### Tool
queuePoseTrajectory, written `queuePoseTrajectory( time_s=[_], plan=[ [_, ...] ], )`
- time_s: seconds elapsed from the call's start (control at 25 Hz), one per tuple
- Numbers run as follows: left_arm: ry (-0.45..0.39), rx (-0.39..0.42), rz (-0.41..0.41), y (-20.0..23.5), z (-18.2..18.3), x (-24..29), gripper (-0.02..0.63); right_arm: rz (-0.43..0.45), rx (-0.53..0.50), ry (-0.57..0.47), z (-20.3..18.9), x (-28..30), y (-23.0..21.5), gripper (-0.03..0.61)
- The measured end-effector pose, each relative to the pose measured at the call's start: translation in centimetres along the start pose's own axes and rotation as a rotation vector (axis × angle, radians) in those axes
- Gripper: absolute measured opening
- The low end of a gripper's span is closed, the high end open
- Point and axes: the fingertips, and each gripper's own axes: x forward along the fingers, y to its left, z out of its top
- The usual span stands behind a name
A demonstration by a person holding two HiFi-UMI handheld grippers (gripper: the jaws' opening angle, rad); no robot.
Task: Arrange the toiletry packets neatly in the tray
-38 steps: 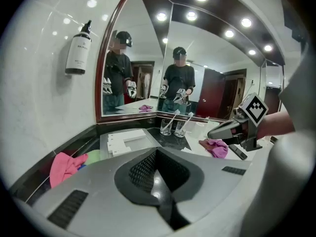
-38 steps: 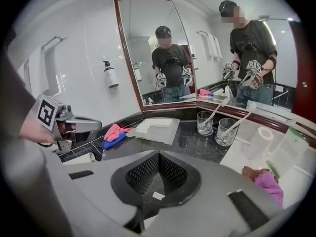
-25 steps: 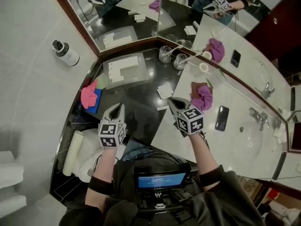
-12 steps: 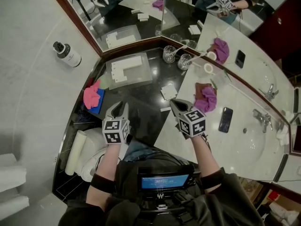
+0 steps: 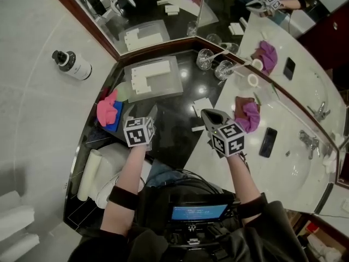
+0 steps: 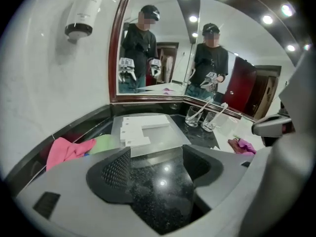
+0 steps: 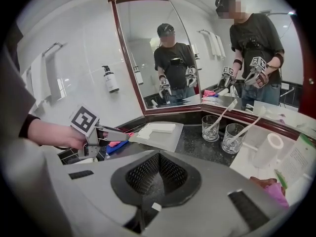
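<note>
Both sets empty: my left fingers (image 6: pixel 116 174) were opening, my right fingers (image 7: pixel 143 174) pressed together; I judged the flat white packet (image 5: pixel 203 105) could skid across the glossy black table (image 5: pixel 169 125).

Both forearms (image 5: pixel 125 171) stretch forward side by side. The left gripper (image 5: pixel 142 113) points ahead, its 2 jaws opening with nothing between them. The right gripper (image 5: pixel 210 115), well apart from it, has its jaws pressed together, empty.
</note>
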Motion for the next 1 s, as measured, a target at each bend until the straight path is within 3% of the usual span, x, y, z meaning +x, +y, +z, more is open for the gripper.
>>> queuePoseTrajectory(
  time_s=[0.08,0.28,0.56,0.92,1.0],
  plan=[
    [0.024,-0.02,0.027,1.1,0.3,2.0,0.364,0.004,-0.004,0.008,0.4,1.0,-0.6,0.003],
    [0.1,-0.088,0.105,4.0,0.6,5.6,0.367,0.022,-0.011,0.037,1.0,3.6,-1.5,0.003],
    [0.18,-0.11,0.174,5.9,0.7,9.7,0.367,0.05,-0.014,0.075,0.8,6.3,-2.7,0.003],
    [0.198,-0.108,0.239,6.7,0.5,10.9,0.362,0.057,0.02,0.064,0.7,6.9,-4.2,0.003],
    [0.204,-0.104,0.232,6.3,0.3,10.9,0.329,0.056,0.03,0.064,0.6,6.6,-4.4,0.003]
  ],
)
